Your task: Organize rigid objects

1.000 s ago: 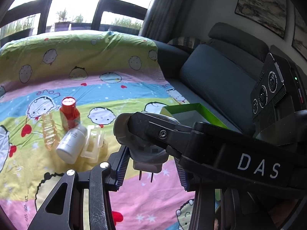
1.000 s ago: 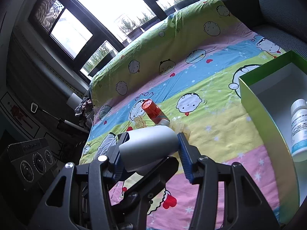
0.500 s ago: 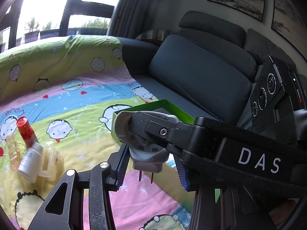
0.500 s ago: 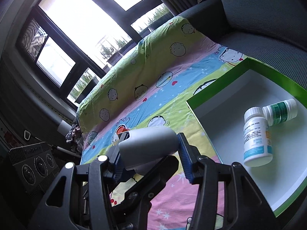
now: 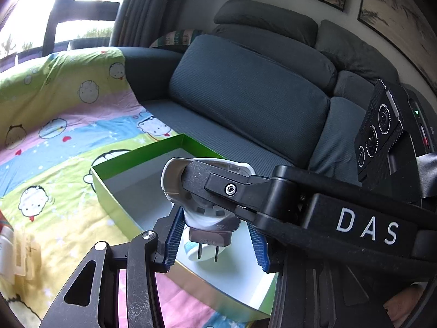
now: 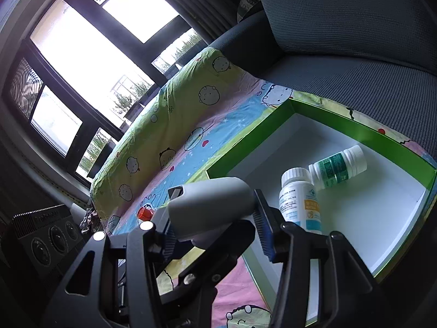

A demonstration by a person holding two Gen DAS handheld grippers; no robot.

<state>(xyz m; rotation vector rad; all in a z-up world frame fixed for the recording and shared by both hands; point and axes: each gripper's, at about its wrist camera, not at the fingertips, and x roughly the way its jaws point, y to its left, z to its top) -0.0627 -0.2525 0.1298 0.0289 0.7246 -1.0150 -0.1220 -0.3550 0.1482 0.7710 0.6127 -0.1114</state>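
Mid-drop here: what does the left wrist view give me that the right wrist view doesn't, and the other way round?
Left wrist only: the adapter's two prongs, pointing down over the box, and the sofa back cushion. Right wrist only: a clear look at both bottles lying in the box, the blue-and-orange-labelled bottle and the green-labelled bottle. Both: the grey adapter, the green box and the cartoon blanket.
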